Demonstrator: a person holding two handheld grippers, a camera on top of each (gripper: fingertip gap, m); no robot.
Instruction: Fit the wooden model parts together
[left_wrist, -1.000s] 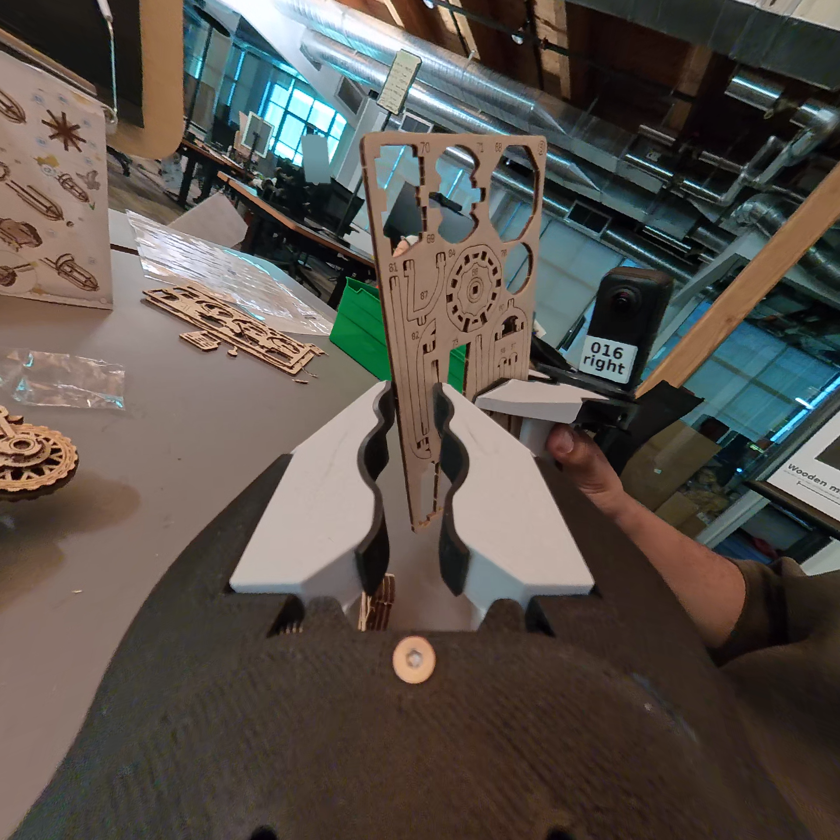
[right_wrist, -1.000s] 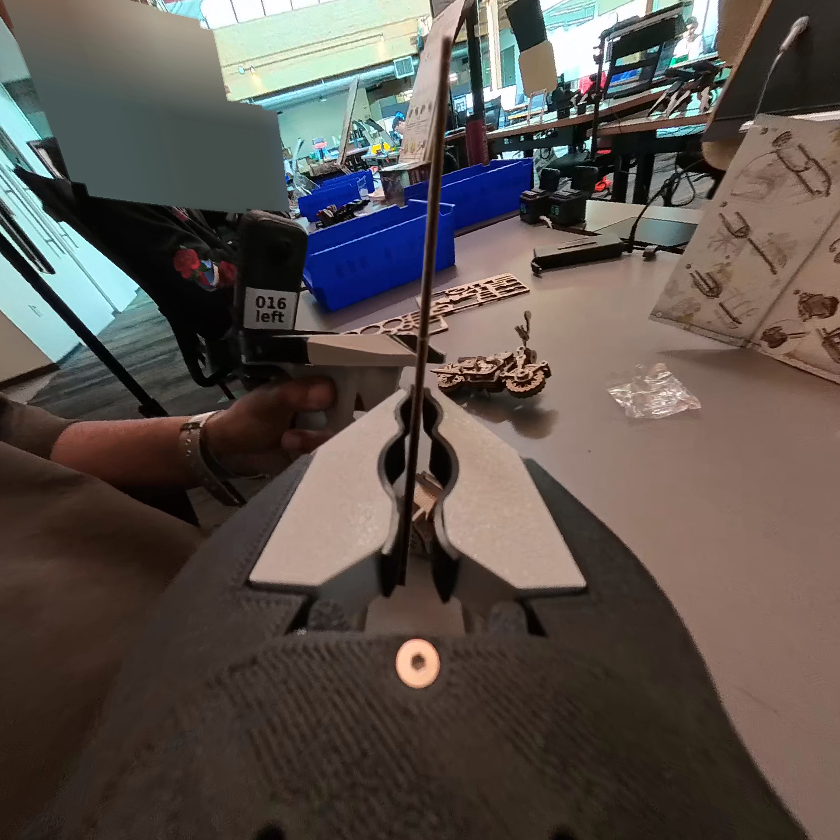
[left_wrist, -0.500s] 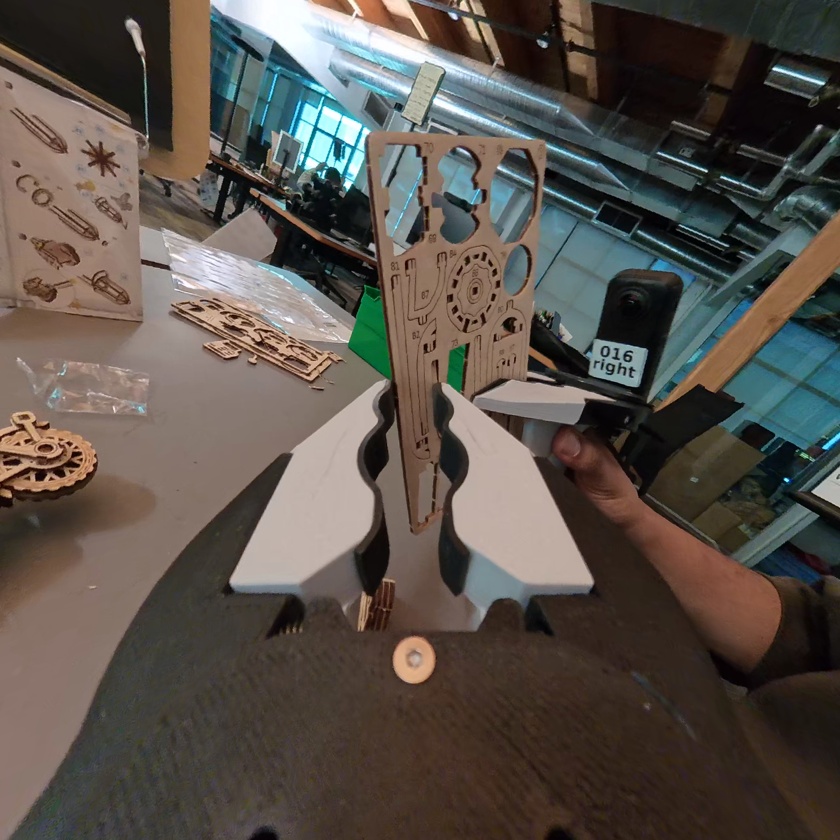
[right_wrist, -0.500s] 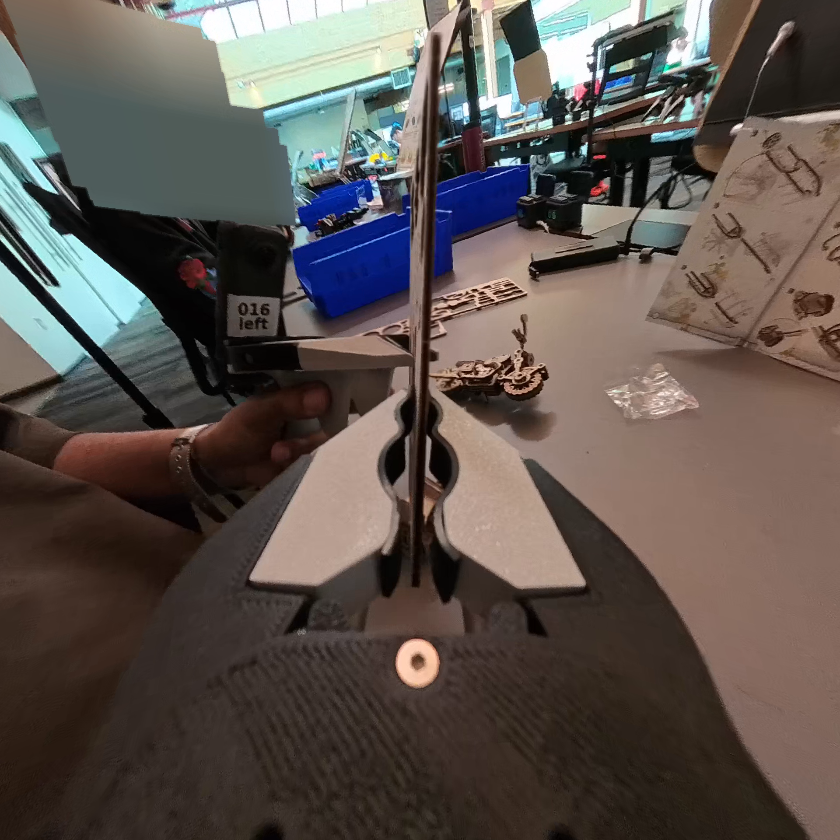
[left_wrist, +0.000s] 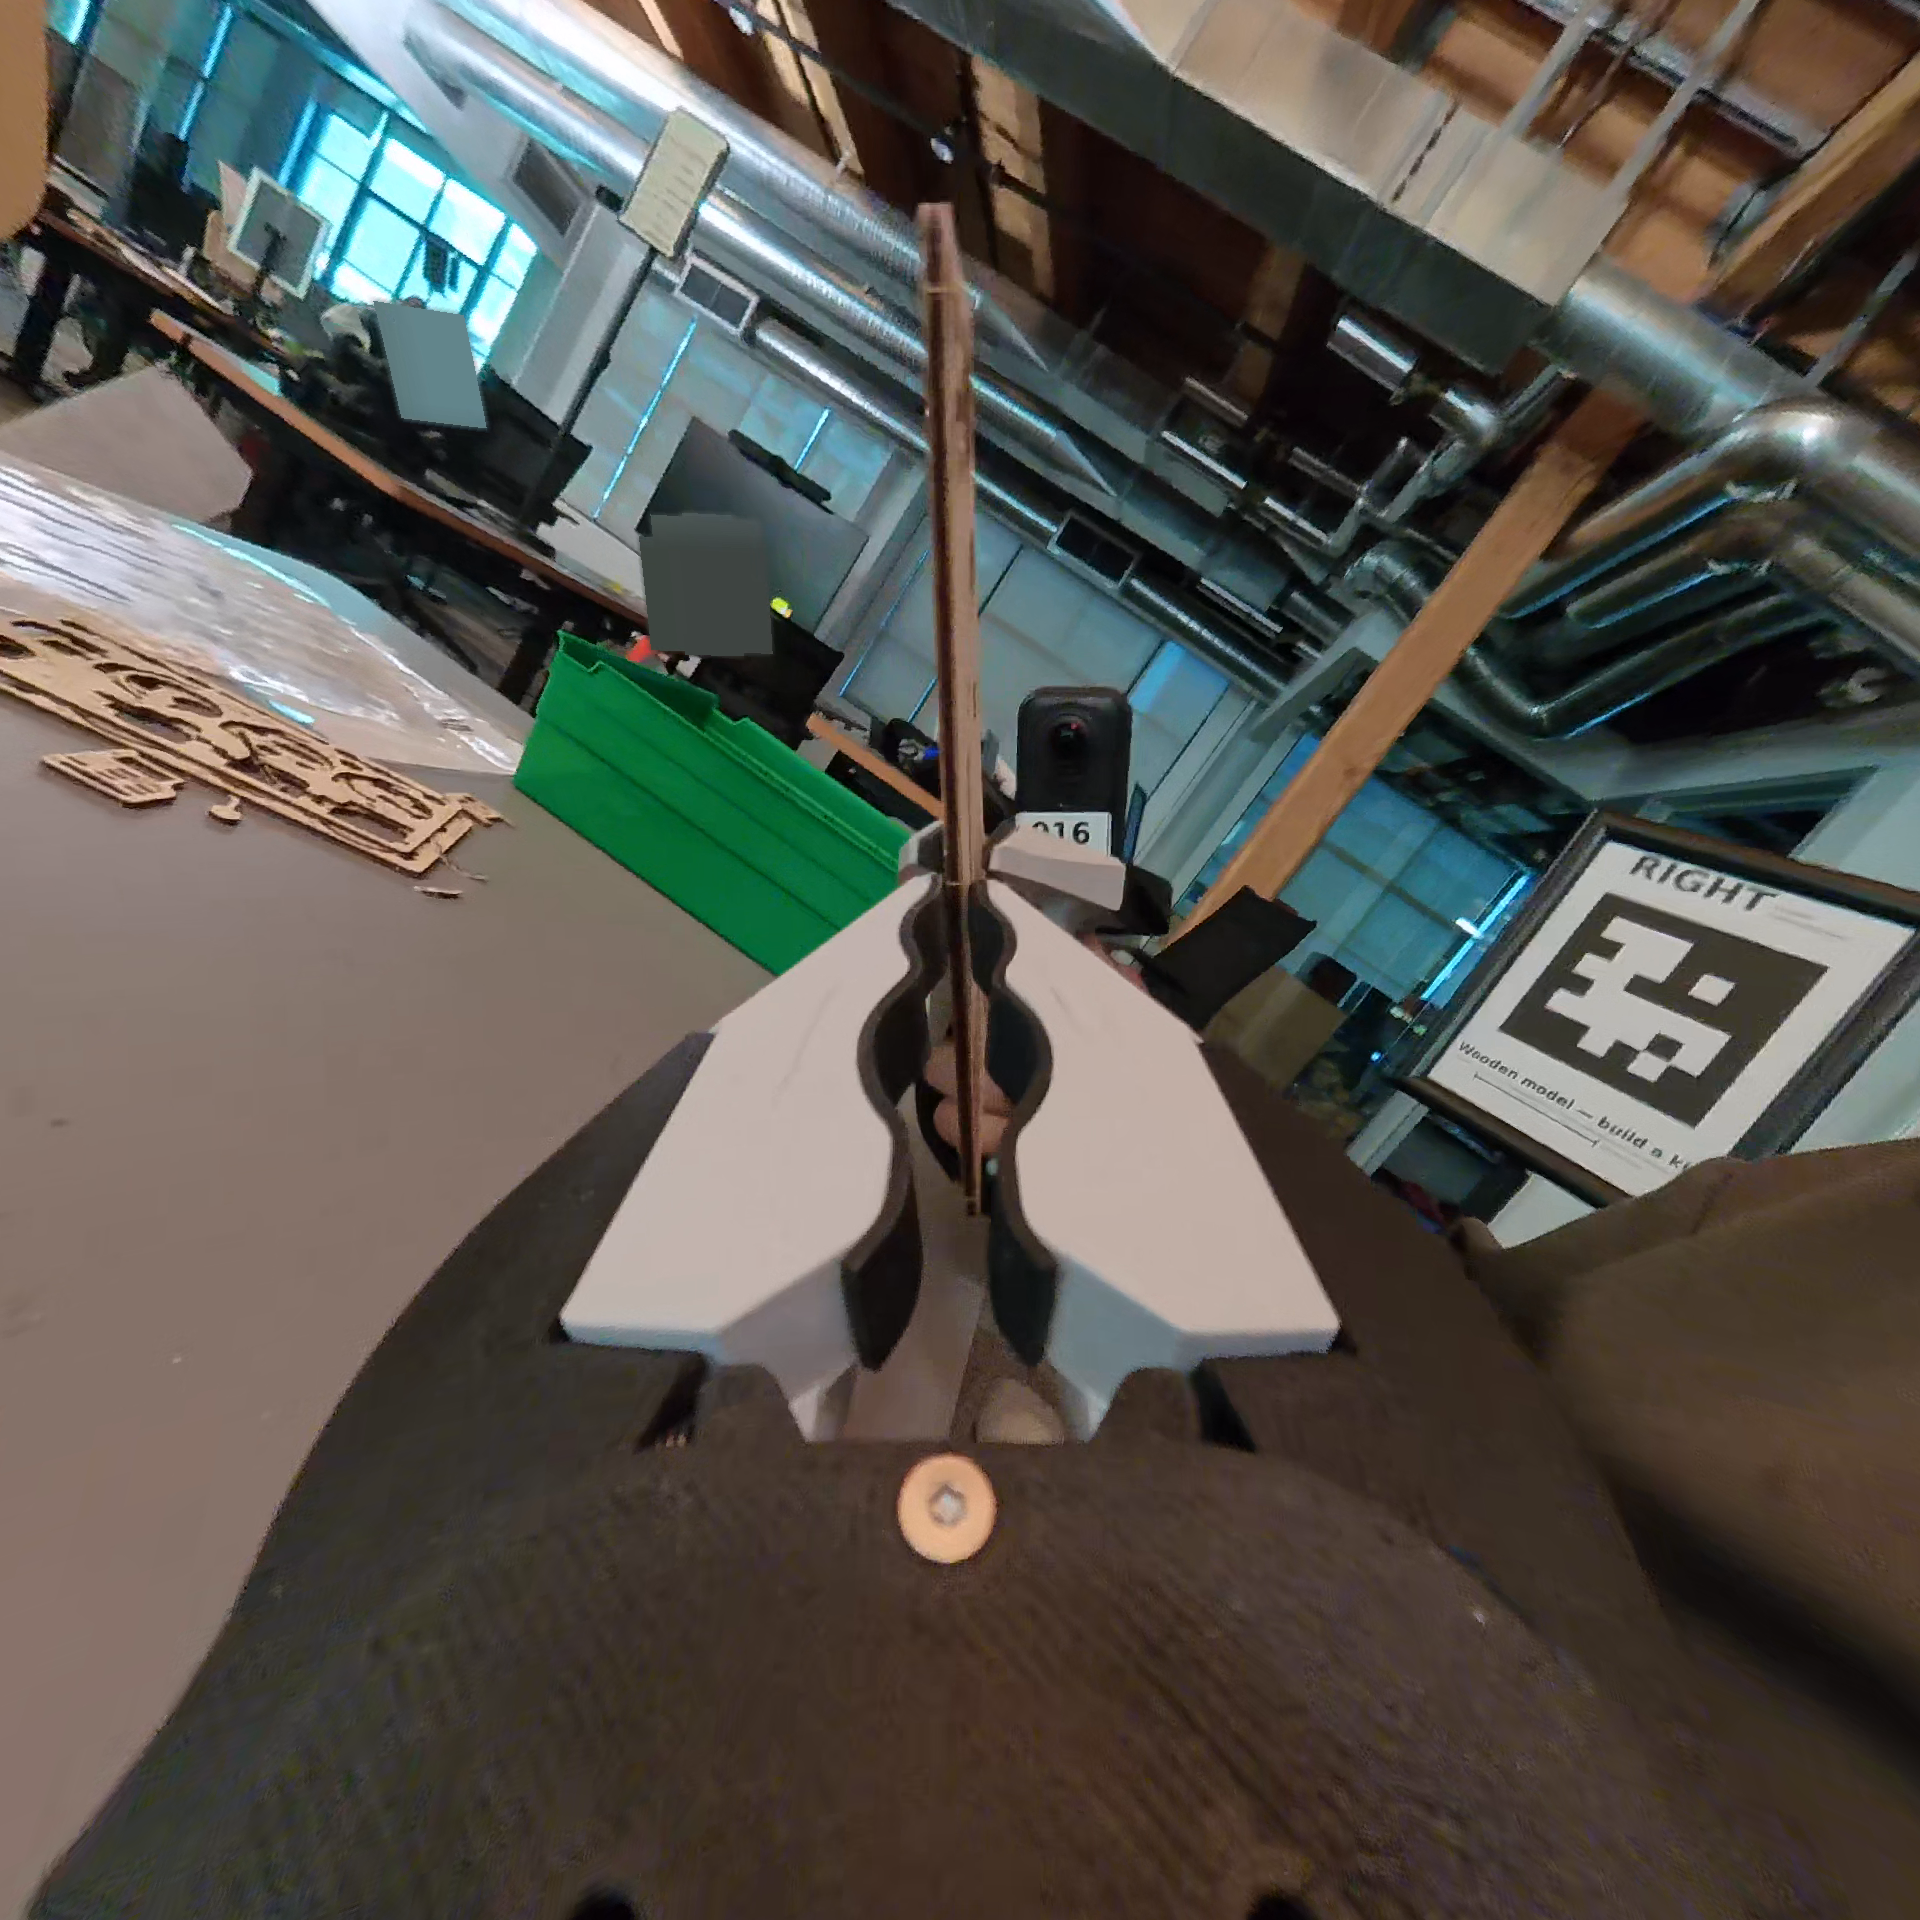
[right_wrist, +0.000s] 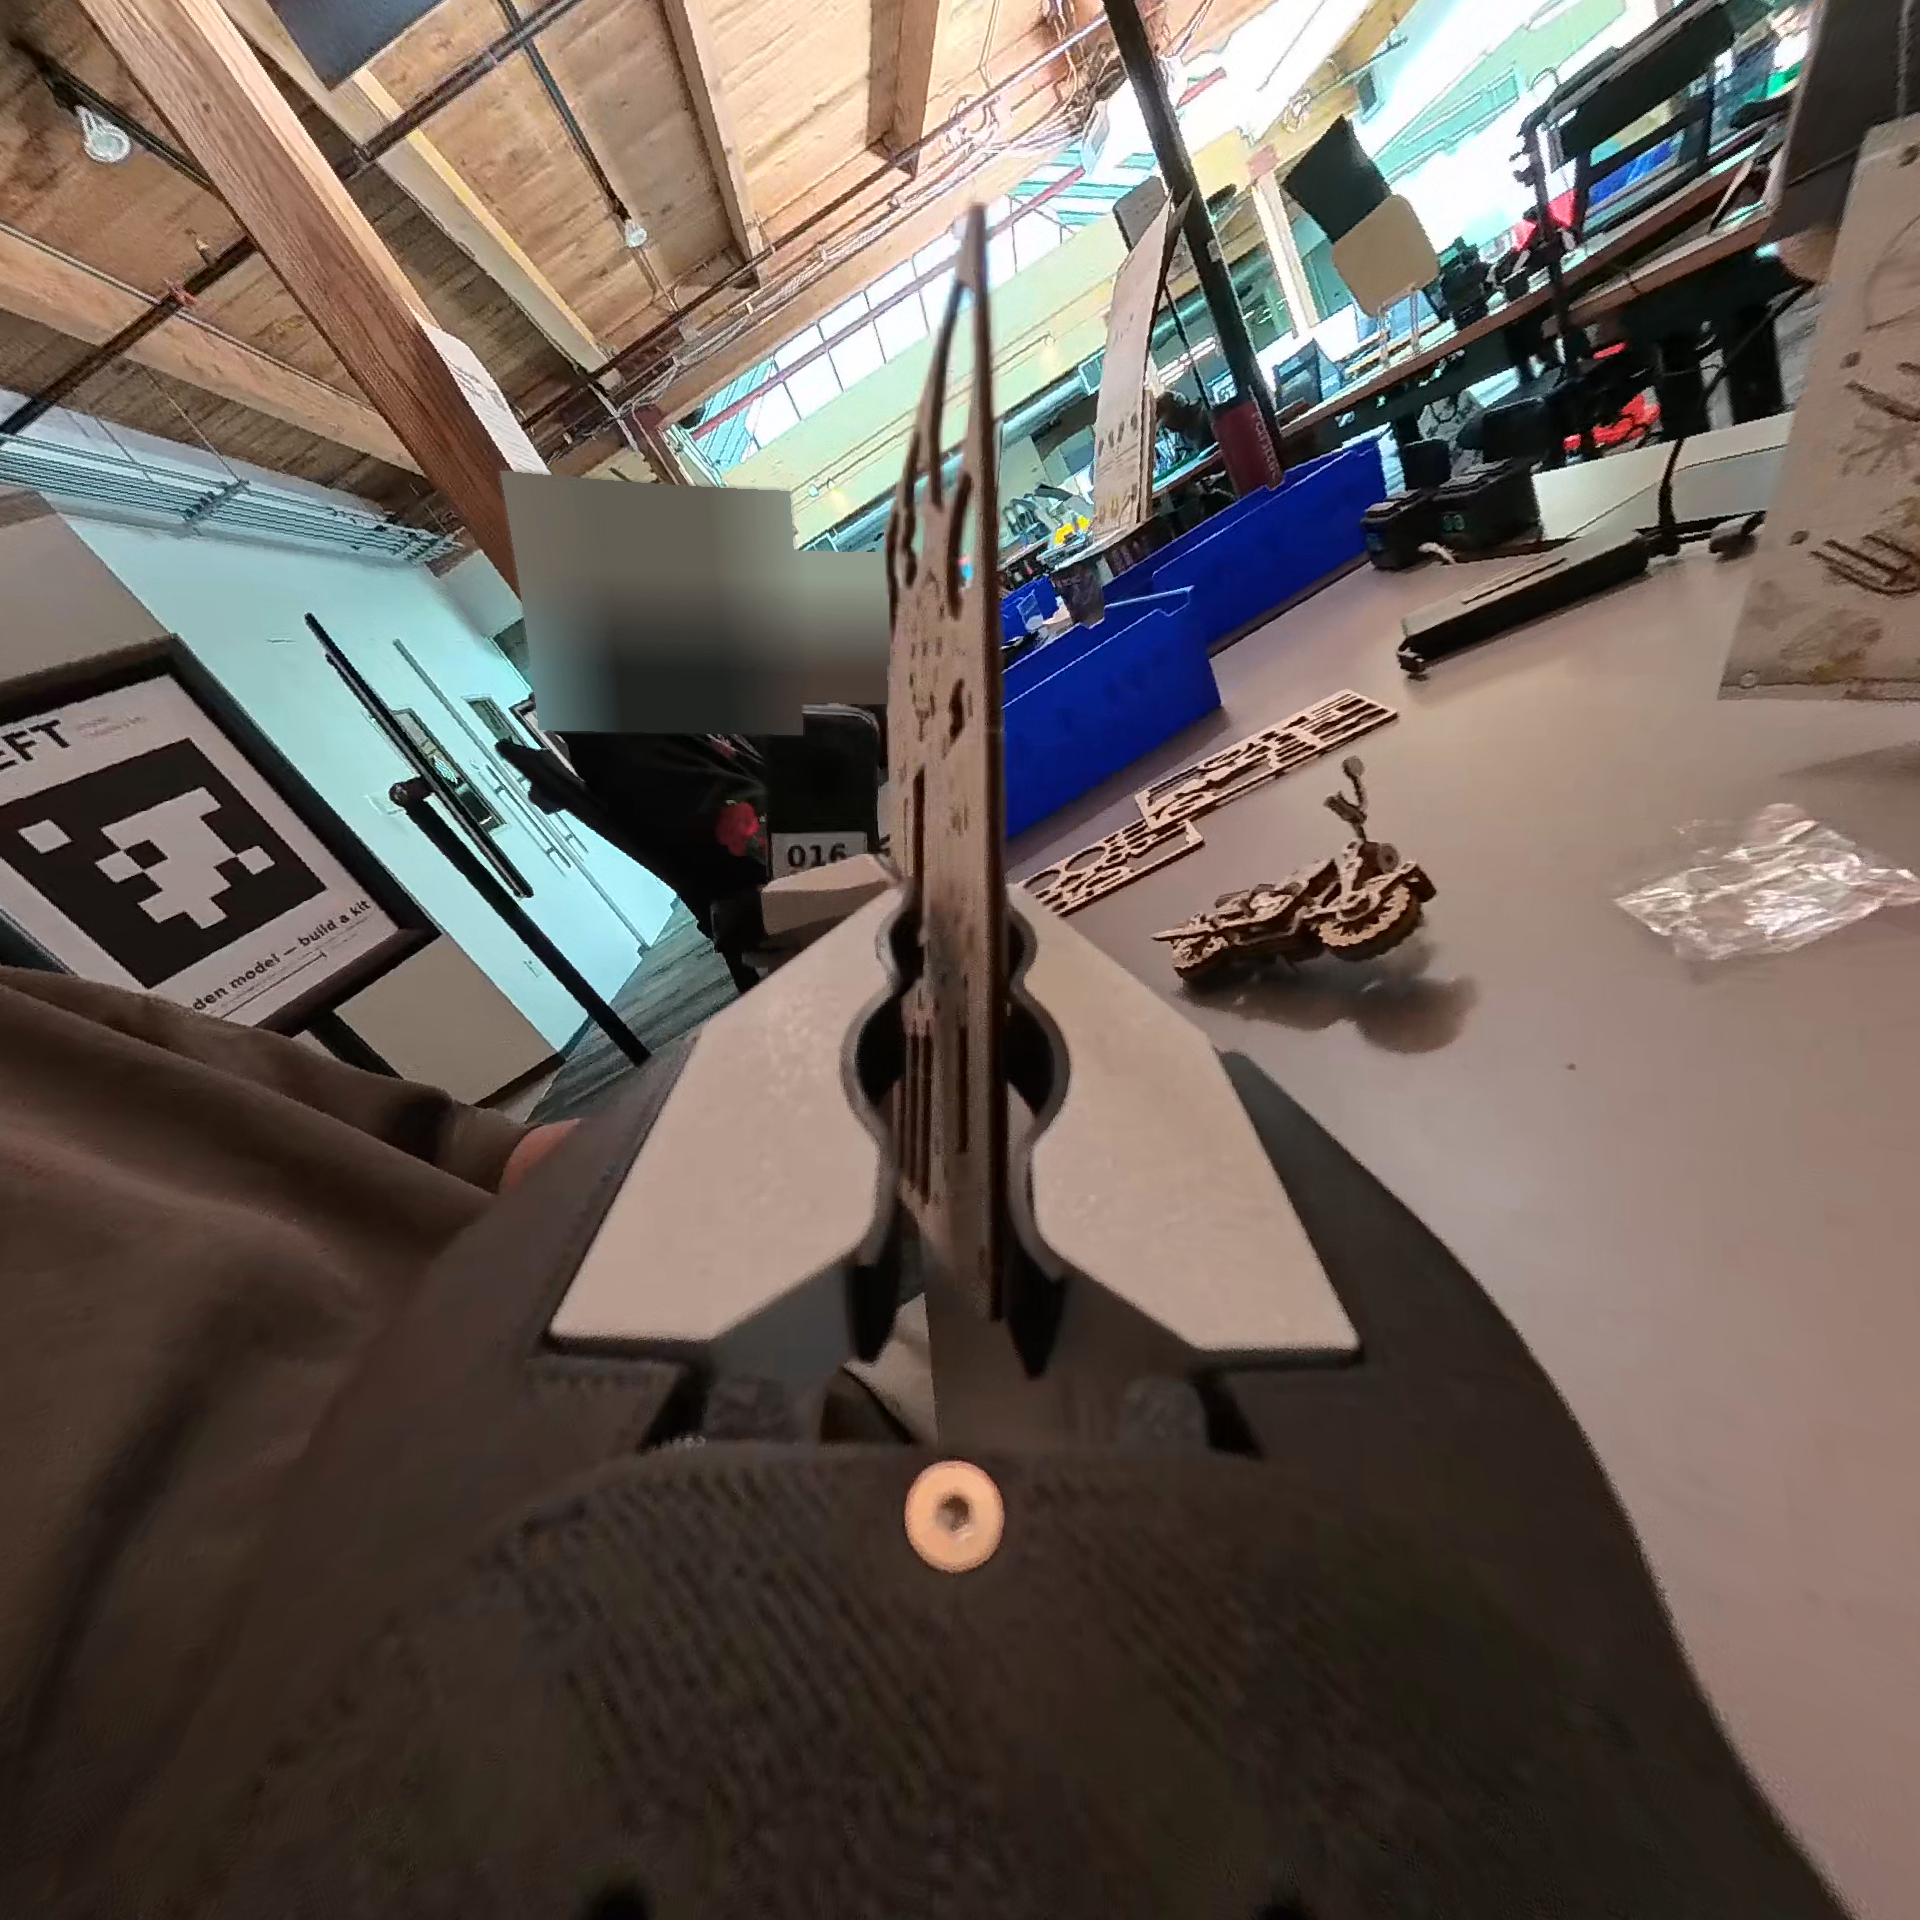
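Clearly the job is mid-way at best: a part-built wooden motorcycle (right_wrist: 1309, 914) lies on its side on the grey surface (right_wrist: 1558, 1195), well apart from both tools, and none of the loose pieces is being fitted to it now. The left hand-held gripper (left_wrist: 961, 904) is closed on a thin wooden sheet (left_wrist: 951, 623) held upright and seen edge-on, with its lower end down between the fingers. The right hand-held gripper (right_wrist: 951, 914) is clamped on the same sheet (right_wrist: 945, 727), whose cut-out holes at the top suggest some pieces are already popped out, while others lower down remain in place. More flat sheets (left_wrist: 239, 748) lie on the surface near a green bin (left_wrist: 707, 800). What is left, I judge, is freeing more pieces and slotting them onto the motorcycle.
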